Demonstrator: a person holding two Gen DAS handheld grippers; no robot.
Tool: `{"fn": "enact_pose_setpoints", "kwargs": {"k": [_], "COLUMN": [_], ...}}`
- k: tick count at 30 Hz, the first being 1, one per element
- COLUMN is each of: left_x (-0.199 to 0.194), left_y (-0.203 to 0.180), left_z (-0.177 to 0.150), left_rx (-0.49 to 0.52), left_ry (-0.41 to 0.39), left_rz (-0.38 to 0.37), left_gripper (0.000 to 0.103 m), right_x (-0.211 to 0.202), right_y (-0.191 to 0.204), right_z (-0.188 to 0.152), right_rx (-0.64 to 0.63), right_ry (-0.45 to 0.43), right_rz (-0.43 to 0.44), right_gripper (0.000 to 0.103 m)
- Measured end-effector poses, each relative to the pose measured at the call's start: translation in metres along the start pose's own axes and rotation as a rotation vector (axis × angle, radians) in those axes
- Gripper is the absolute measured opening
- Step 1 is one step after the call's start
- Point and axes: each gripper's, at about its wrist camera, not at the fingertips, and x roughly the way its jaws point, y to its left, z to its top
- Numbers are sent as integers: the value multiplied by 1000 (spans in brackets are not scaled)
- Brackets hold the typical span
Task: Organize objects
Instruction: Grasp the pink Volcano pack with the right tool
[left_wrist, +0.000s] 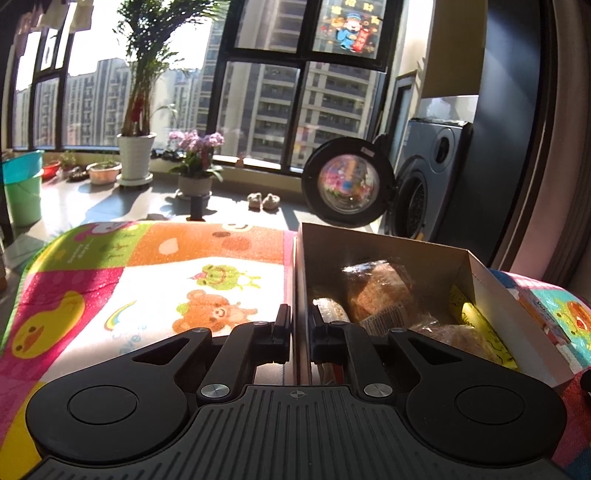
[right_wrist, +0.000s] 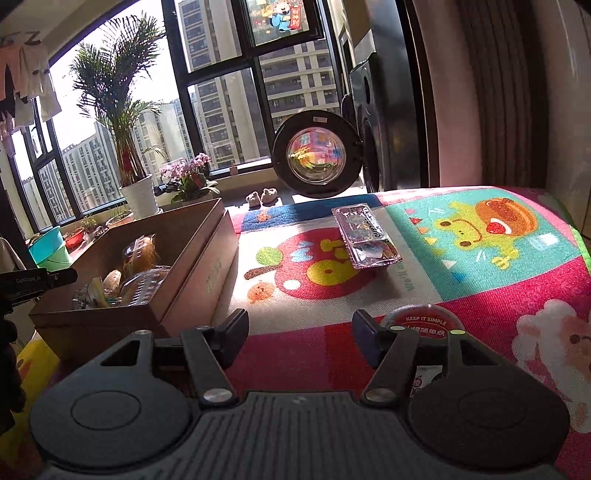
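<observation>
Grippers over a cartoon-print mat (right_wrist: 480, 295) in a sunlit room: left gripper (left_wrist: 300, 325) clamped on the near wall of the cardboard box (left_wrist: 388, 243), one finger inside, one outside; right gripper (right_wrist: 300, 328) w/ jaws apart, nothing between them, a red-lidded tub (right_wrist: 424, 321) just beside its right finger. Snack packs (left_wrist: 376, 291) fill the box. Farther on, a clear blister pack (right_wrist: 365, 236) lies on the mat, right of the box. Bkgd: washing machine (left_wrist: 432, 177), door open, potted plants (left_wrist: 136, 110) by the window.

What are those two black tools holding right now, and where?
The left tool pinches the near-left wall of the cardboard box. The right tool stands open, holding nothing.
</observation>
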Motion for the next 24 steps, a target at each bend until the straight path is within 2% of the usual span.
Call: {"fn": "enact_pose_setpoints", "kwargs": {"k": [2, 3, 8, 13, 19, 22, 24], "left_x": [0, -1, -2, -3, -4, -4, -5], "left_y": [-2, -5, -18, -13, -8, -6, -5], "left_z": [-1, -2, -7, -6, -5, -4, -3], "left_rx": [14, 39, 125, 89, 62, 48, 41], "left_ry": [-1, -5, -27, -27, -26, -18, -12], "left_rz": [10, 22, 77, 59, 41, 31, 23], "left_gripper": [10, 10, 9, 9, 9, 10, 10], "right_x": [-3, -4, 2, 6, 6, 10, 20], "right_y": [-3, -3, -2, 0, 5, 6, 3], "right_z": [2, 2, 1, -1, 2, 30, 56], "right_rx": [9, 11, 11, 6, -12, -90, -131], "right_ry": [-20, -31, 0, 22, 41, 87, 102], "right_rz": [37, 43, 52, 45, 20, 33, -16], "right_gripper": [63, 67, 70, 79, 79, 79, 79]}}
